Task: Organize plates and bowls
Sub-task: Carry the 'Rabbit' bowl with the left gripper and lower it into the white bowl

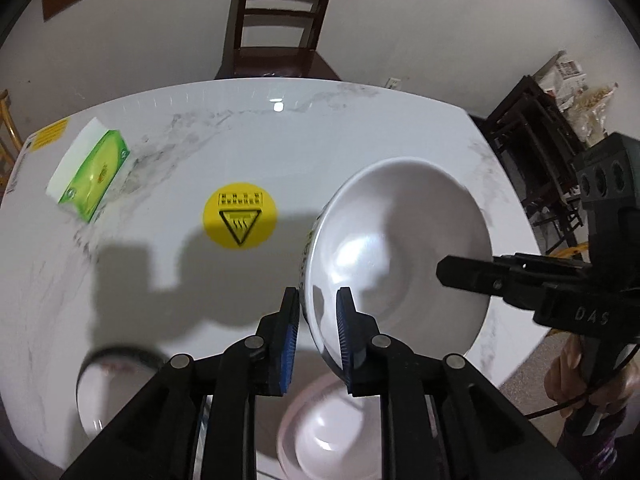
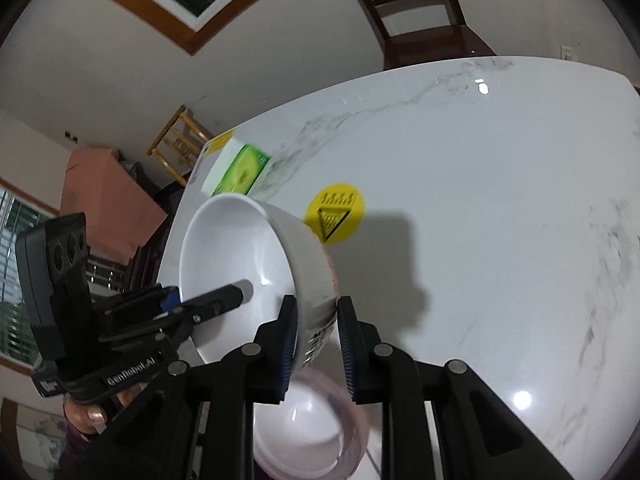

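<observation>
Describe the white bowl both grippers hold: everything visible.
The white bowl is glossy, ceramic-looking, plain inside, with printed decoration on its outer wall. It is off the table, tilted steeply. The left gripper pinches one side of the rim, the right gripper the opposite side, each with one finger inside and one outside. Below it sits a pinkish bowl.

The counter is white marble with grey veining. A round yellow sticker on it bears a black triangle and black lettering. The tissue box is white with a bright green face. The held bowl is glossy white inside, with dark print outside. The tongs are black with blue pads. The chair is dark brown wood.
</observation>
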Demonstrator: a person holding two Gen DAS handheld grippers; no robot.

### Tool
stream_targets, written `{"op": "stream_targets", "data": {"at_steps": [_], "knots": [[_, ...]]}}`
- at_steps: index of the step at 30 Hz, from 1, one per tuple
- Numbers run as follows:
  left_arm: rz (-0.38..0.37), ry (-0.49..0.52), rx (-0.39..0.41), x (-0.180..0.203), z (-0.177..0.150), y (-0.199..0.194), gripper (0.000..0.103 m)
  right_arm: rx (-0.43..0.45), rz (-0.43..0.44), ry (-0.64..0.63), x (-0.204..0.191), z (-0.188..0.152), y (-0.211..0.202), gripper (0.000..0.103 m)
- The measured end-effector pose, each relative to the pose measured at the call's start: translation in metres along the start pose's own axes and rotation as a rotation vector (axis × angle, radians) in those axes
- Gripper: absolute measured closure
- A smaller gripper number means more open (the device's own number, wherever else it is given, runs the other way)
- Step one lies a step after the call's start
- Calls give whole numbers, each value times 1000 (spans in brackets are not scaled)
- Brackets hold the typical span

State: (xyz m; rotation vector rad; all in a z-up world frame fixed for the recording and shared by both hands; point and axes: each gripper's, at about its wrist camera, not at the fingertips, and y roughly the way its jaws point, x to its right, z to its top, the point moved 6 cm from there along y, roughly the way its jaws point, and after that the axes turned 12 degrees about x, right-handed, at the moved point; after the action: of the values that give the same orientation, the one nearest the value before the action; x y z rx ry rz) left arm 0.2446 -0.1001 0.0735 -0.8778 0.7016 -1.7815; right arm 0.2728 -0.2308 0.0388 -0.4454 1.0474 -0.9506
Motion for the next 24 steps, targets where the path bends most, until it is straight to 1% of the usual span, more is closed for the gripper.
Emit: {"op": "stream_targets", "data": {"at_steps": [2, 5, 8, 12, 19, 24], "knots": [[-7, 3, 9, 6, -18, -18, 86, -6, 5, 2, -4, -18, -8, 82], [-16, 0, 2, 10, -44, -27, 85, -20, 8, 16, -6, -47, -15, 82], [-31, -15, -20, 12, -74, -31, 85, -37, 7, 41, -2, -75, -15, 82], [-40, -37, -50, 12, -104, -29, 85, -58, 0, 61, -1, -104, -12, 82], [-35, -56, -82, 9, -136, -20, 85, -59, -20, 63, 2, -128, -8, 82], [-34, -67, -105, 6, -150, -14, 85, -71, -30, 60, 4, -137, -3, 82]]}}
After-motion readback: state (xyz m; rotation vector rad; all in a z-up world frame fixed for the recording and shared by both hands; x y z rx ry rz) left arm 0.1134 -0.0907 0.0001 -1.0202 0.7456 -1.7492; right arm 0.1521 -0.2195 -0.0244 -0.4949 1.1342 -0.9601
